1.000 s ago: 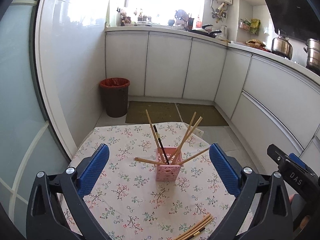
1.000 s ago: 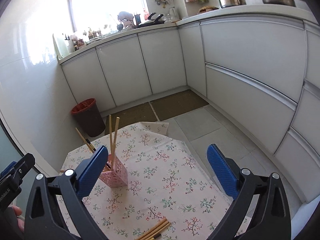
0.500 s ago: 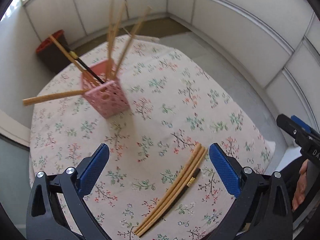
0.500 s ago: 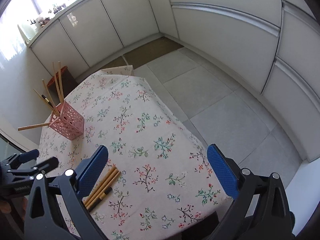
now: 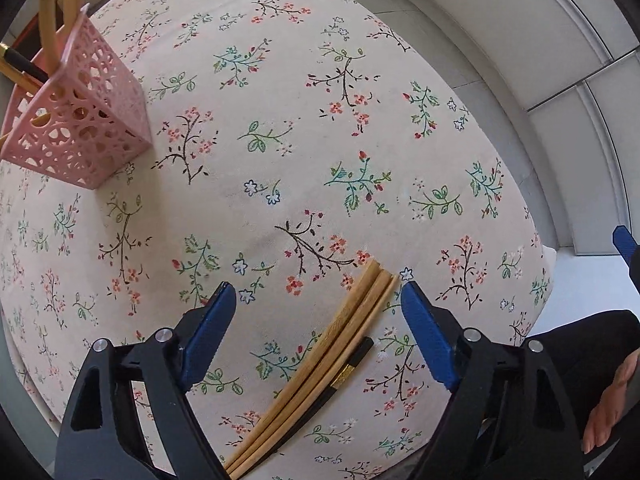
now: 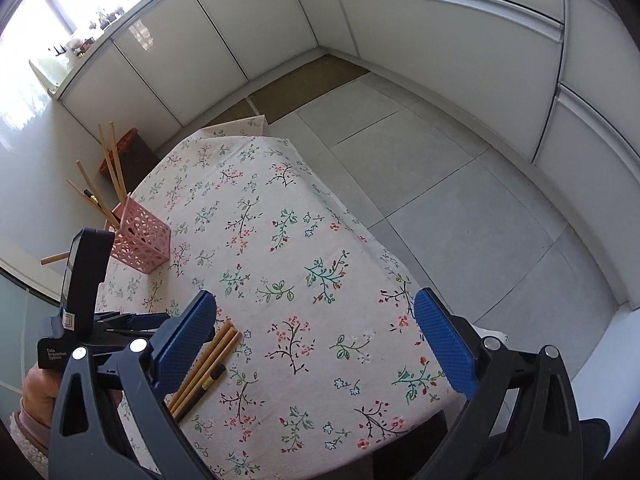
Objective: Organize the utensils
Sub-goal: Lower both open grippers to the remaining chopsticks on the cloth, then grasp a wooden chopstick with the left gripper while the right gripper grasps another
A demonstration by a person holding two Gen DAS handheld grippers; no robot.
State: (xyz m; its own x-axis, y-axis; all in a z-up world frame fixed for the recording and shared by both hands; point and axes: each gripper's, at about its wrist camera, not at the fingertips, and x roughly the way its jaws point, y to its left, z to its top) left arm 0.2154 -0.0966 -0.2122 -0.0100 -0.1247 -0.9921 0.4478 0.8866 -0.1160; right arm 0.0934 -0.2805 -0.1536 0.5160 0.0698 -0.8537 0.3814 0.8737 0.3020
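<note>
Chopsticks (image 5: 320,376) lie bundled near the table's (image 5: 360,80) near edge between the left gripper's (image 5: 316,308) spread, just-narrowing jaws, so centre, pinch them together, then carry to the holder (image 5: 76,128) near the far-left edge; right gripper (image 6: 316,320) gapes idle

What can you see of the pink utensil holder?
The pink holder is a square, open-topped basket, plastic by the look, its walls pierced with round cut-outs. It stands upright on the floral tablecloth near the table's far edge. Several wooden chopsticks and one black, gold-banded one lean out of it at different angles. No gripper touches it.
</note>
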